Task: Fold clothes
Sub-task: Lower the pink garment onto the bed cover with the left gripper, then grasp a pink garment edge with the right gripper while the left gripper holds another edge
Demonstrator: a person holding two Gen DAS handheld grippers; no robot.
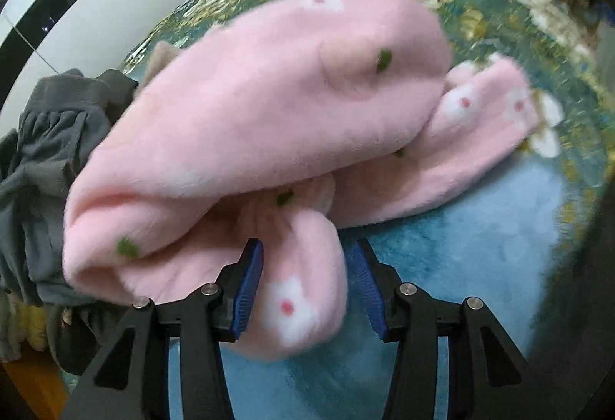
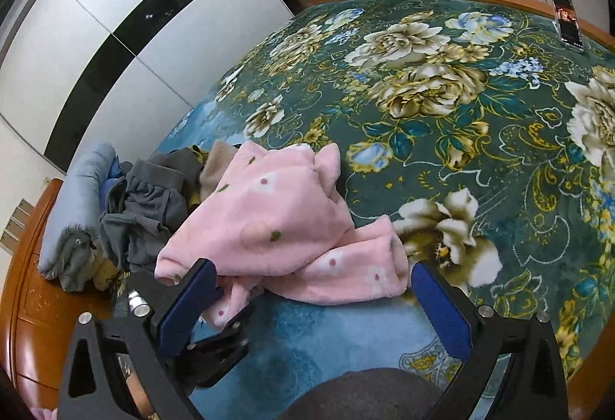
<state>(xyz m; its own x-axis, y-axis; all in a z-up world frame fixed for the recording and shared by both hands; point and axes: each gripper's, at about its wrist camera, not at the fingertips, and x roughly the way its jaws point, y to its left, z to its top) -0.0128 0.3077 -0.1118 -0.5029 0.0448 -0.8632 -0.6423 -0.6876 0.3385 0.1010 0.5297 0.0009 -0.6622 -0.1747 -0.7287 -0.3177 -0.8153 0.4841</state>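
Observation:
A fluffy pink garment [image 1: 269, 104] with white flowers and green specks lies bunched on the floral bedspread [image 1: 499, 227]. It also shows in the right wrist view [image 2: 276, 227]. My left gripper [image 1: 305, 285] is open, and a pink end of the garment lies between its blue pads [image 1: 250, 289] without being pinched. My right gripper [image 2: 311, 300] is wide open and empty, just in front of the garment's near edge. The left gripper's black body [image 2: 215, 347] shows below the garment in the right wrist view.
A heap of grey clothes [image 2: 146, 212] lies left of the pink garment, next to a rolled blue-grey quilt [image 2: 73, 220] and the wooden bed frame [image 2: 23, 304]. A wardrobe [image 2: 127, 35] stands left. A phone [image 2: 567, 22] leans at the bed's far edge.

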